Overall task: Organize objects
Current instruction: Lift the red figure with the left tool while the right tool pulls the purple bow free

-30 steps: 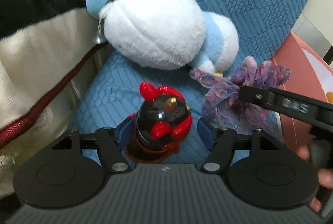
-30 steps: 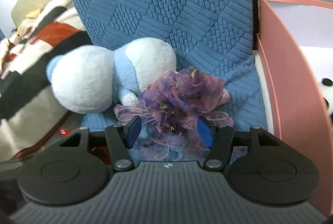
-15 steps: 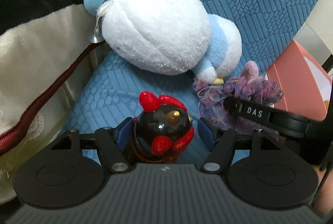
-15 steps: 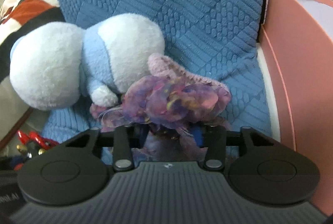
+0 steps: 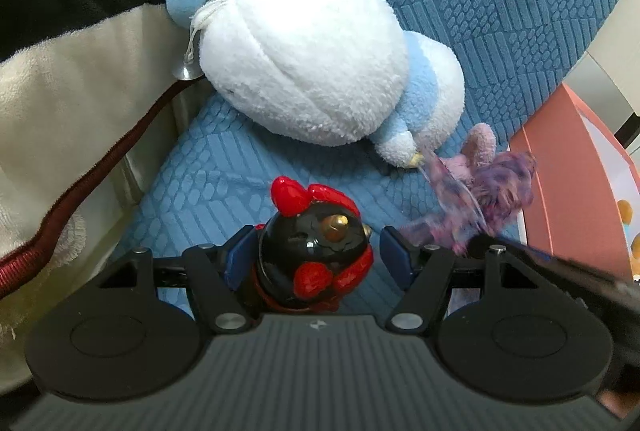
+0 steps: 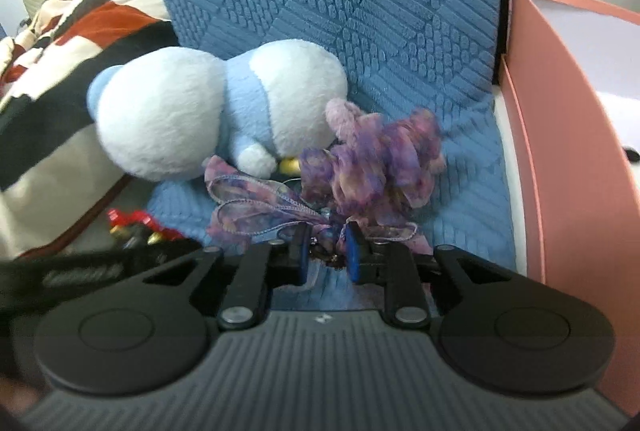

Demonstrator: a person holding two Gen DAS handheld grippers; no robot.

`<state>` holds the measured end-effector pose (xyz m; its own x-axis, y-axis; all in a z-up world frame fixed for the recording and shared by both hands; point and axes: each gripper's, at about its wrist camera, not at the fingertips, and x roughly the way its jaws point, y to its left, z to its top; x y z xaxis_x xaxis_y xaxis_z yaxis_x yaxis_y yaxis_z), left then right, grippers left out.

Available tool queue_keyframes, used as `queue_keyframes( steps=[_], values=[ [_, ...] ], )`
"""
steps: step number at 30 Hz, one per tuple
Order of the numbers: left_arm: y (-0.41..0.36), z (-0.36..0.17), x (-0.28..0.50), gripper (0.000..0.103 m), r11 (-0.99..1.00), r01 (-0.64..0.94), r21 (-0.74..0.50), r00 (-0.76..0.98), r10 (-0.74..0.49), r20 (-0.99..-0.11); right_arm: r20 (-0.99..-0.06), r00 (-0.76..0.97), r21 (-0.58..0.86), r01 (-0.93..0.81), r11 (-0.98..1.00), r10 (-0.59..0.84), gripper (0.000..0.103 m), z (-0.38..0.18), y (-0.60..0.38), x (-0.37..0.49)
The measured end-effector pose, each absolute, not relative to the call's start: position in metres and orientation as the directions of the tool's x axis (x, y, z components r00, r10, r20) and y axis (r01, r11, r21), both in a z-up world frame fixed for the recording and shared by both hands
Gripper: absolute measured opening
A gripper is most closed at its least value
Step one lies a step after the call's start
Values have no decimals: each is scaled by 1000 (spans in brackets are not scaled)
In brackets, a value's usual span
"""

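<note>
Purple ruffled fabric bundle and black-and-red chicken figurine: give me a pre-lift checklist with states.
1. Right gripper shut on the purple ruffled fabric bundle: ok, jaws pinch its ribbons.
2. Bundle fully gathered: not ok, a ribbon loop trails loose.
3. Left gripper around the black-and-red chicken figurine: ok, it sits between the jaws.
4. Left jaws closed on the figurine: not ok, a gap shows on the right.
5. White-and-blue plush toy free of the bundle: cannot tell, they look to touch.
6. Pink box open for drop-off: ok.
</note>
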<state>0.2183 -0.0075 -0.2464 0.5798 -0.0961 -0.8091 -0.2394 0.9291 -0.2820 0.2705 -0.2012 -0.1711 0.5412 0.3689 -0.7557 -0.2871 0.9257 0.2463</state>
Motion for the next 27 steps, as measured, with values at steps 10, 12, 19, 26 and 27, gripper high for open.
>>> queue_keyframes(
  steps=[10, 12, 19, 26, 27],
  values=[
    [-10, -247, 217, 73, 934, -227, -276, 585, -96, -805, -796, 470, 304, -235, 923, 382, 22, -180, -213, 269],
    [-10, -249, 218, 72, 933, -231, -274, 580, -94, -809, -813, 426, 345, -196, 918, 396, 23, -193, -215, 276],
    [-5, -251, 220, 73, 930, -249, -271, 578, -82, -812, -809, 476, 285, -194, 938, 345, 36, -195, -205, 286],
    [-4, -253, 222, 73, 931, -246, -271, 576, -85, -813, -806, 497, 271, -175, 946, 323, 57, -197, -204, 297],
    [-4, -253, 223, 73, 929, -246, -275, 574, -89, -814, -805, 501, 262, -176, 949, 316, 60, -198, -203, 299]
  ],
)
